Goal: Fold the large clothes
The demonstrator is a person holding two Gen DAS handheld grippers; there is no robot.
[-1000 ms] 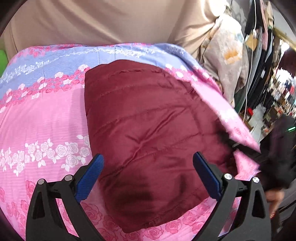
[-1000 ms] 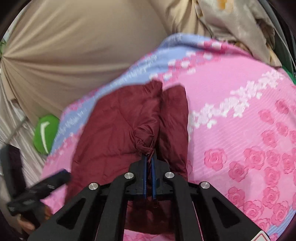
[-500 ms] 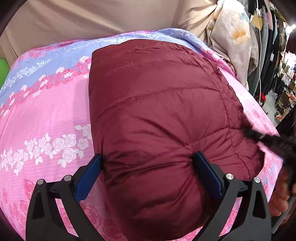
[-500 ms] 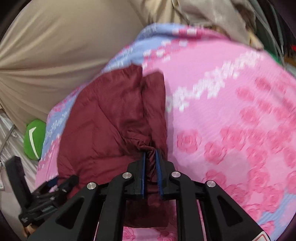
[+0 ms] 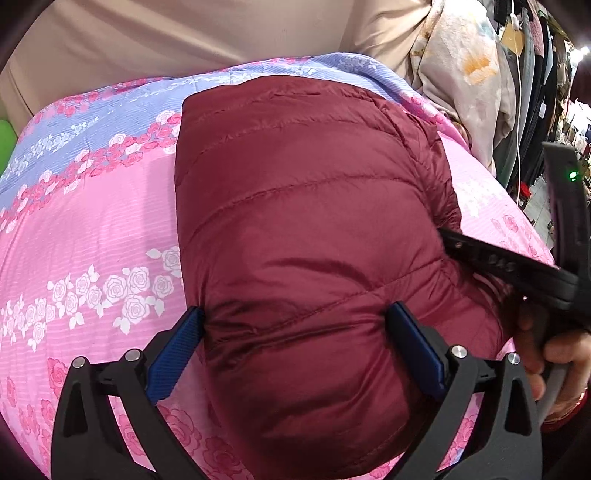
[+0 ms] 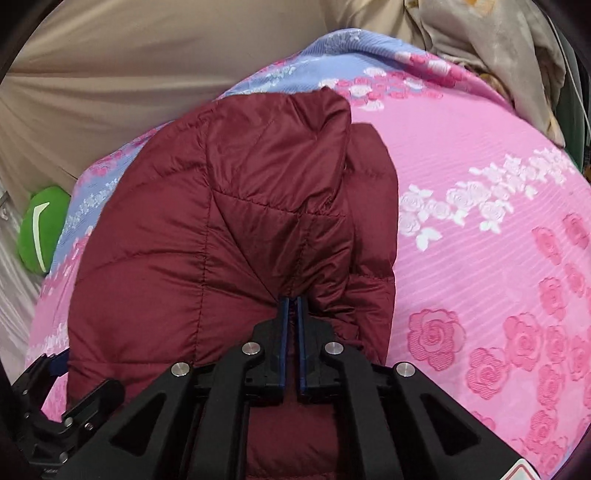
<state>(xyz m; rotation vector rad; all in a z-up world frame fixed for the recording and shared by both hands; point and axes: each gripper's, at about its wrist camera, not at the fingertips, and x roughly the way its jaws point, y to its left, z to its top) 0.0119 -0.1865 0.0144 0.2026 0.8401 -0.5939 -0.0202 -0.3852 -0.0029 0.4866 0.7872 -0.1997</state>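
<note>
A maroon quilted puffer jacket (image 5: 310,229) lies folded into a thick bundle on a pink and blue rose-print bedsheet (image 5: 92,236). My left gripper (image 5: 295,321) is open, its blue pads straddling the near end of the bundle. In the right wrist view the jacket (image 6: 207,236) fills the centre, with a flap folded over its top. My right gripper (image 6: 292,301) is shut on a pinch of the jacket's fabric at its near edge. The right gripper also shows in the left wrist view (image 5: 509,262), at the jacket's right side.
A beige curtain (image 5: 184,33) hangs behind the bed. A floral cloth (image 5: 465,81) and hanging dark clothes (image 5: 535,92) stand at the right. A green cushion (image 6: 40,229) sits past the bed's left edge. The left gripper's body (image 6: 55,417) is low left in the right wrist view.
The left gripper has moved in, so its open pads now straddle the jacket's near end. The right gripper, still pinching fabric, has moved closer and the flap has lifted over the bundle.
</note>
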